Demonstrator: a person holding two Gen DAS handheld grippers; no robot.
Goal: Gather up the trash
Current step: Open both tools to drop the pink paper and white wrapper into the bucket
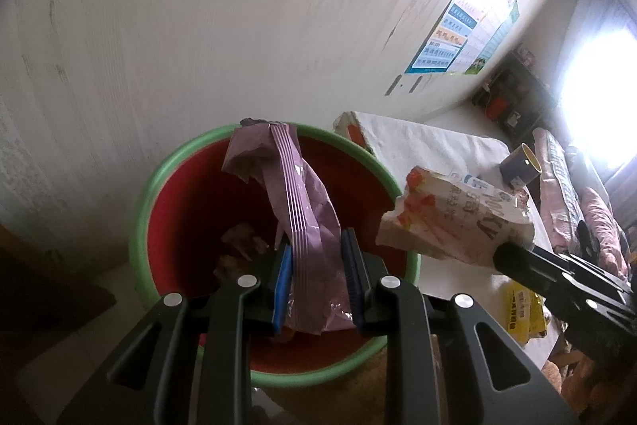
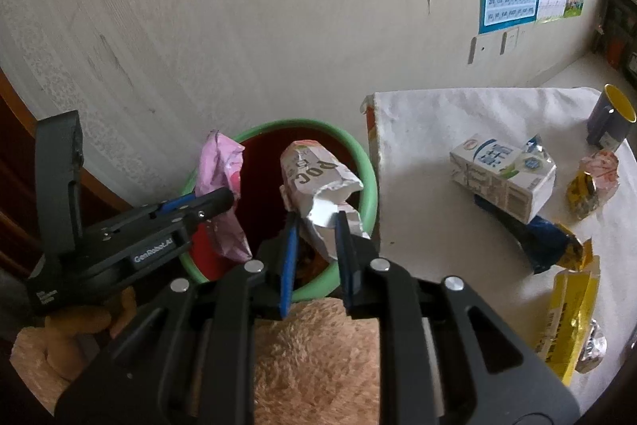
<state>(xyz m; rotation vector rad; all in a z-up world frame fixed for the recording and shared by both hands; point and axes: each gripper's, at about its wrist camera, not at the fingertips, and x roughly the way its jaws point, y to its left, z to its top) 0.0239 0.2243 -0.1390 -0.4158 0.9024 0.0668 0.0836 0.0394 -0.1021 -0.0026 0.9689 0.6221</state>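
Nearest to me, the left gripper [image 1: 316, 257] pinched a crumpled purple foil wrapper [image 1: 296, 202] between its blue pads, holding it over the mouth of the round red bin with a green rim [image 1: 159, 170], and the right gripper [image 2: 316, 230] was clamped on a crushed white paper carton with red print [image 2: 318, 182] just above the bin's right rim. Both pieces looked light, limp and easily creased, so a nip on a flattened fold seemed enough; the foil probably slid readily. Some brown scraps [image 1: 239, 245] already lay in the bottom of the bin. Beyond, on the white cloth-covered table [image 2: 438, 114], a white and blue milk carton [image 2: 503, 178] sat mid-table on a dark blue foil bag [image 2: 545, 245], with yellow wrappers [image 2: 573, 317] at the near edge and a dark blue cup with a yellow inside [image 2: 611, 122] at the far right corner. Nothing blocked the bin.
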